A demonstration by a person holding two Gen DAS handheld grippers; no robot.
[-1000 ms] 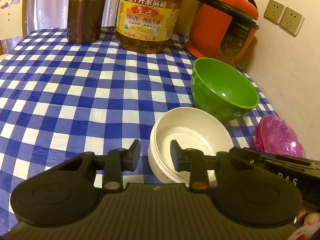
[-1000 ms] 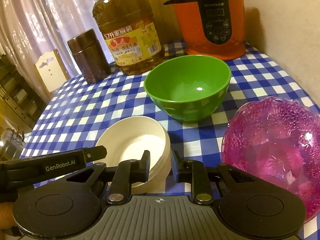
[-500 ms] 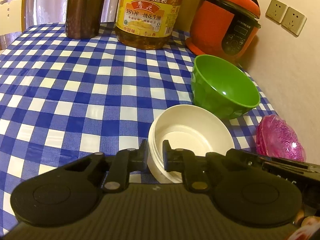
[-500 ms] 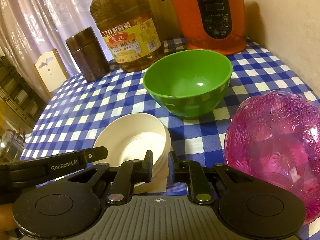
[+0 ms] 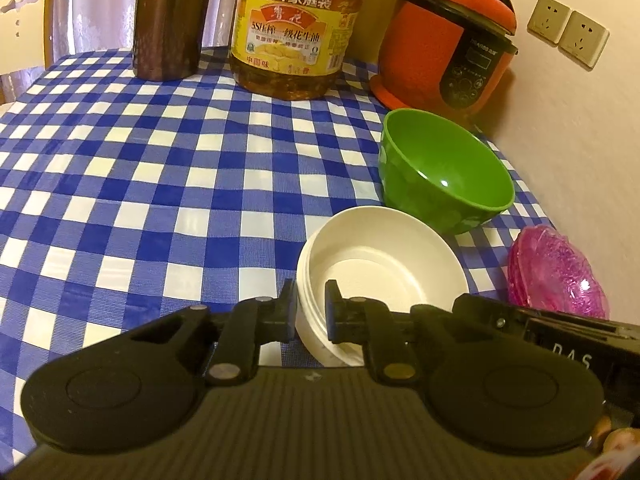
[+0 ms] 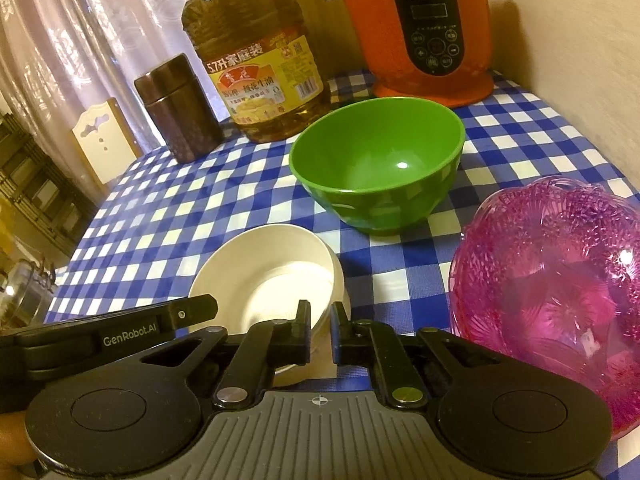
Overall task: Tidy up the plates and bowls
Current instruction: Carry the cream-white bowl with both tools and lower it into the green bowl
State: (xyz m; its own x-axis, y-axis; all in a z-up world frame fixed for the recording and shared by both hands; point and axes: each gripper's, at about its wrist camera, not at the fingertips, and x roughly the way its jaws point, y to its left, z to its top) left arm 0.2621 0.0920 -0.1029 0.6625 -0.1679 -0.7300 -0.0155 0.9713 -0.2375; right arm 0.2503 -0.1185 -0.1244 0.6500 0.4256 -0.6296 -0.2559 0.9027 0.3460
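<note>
Two grippers on one white bowl (image 5: 384,268).
Left gripper (image 5: 310,312) and right gripper (image 6: 321,330) each pinch its rim, jaws narrow.

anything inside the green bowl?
The green bowl looks empty: bare glossy inside with one light glint, seen down to the bottom in the right wrist view. In the left wrist view its near wall covers part of the inside. What is under it cannot be seen.

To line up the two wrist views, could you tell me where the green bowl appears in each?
Left wrist: green bowl right of centre, beyond the white bowl.
Right wrist: green bowl at centre, above the white bowl.
Shared landmark: the orange cooker behind it.
</note>
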